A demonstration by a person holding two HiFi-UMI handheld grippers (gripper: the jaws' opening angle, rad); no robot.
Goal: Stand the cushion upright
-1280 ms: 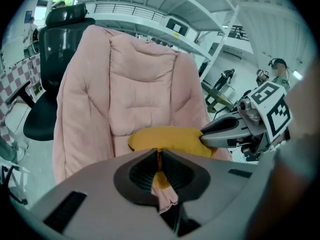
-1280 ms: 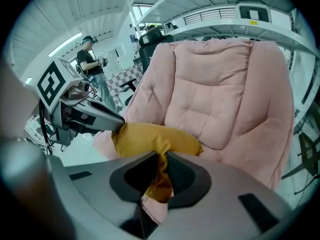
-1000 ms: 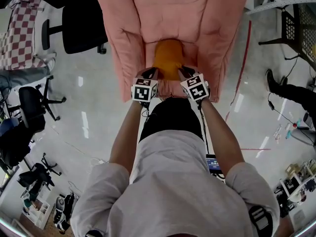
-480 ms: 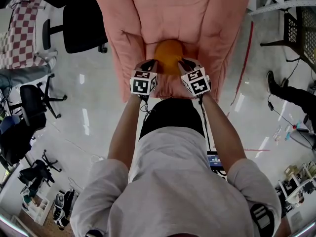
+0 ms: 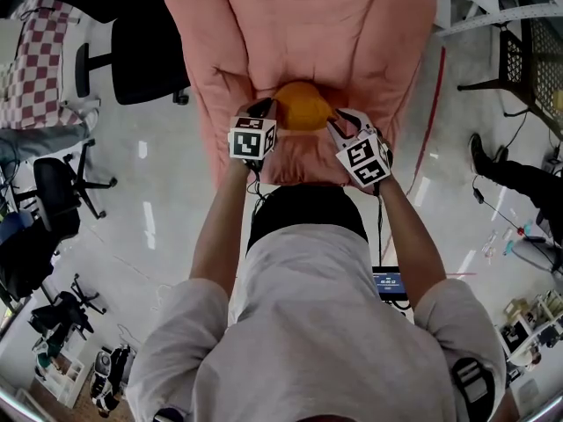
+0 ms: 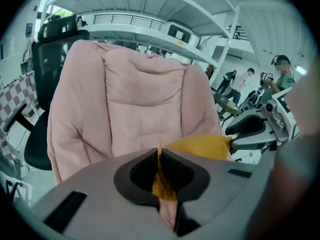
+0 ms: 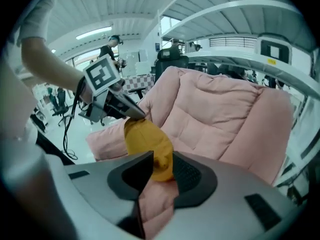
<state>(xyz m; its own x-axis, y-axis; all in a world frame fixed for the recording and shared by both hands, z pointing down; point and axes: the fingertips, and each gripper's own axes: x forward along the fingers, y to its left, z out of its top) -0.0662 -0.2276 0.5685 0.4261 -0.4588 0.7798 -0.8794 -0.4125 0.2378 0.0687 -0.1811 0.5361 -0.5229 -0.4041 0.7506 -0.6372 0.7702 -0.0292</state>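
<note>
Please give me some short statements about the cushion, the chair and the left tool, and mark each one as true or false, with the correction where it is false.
1. The cushion is orange-yellow. True.
2. The cushion lies on the floor. False: it rests on the seat of the armchair.
3. The left tool pinches the cushion's fabric. True.
4. The armchair is blue. False: it is pink.
5. A black office chair stands beside the armchair. True.
</note>
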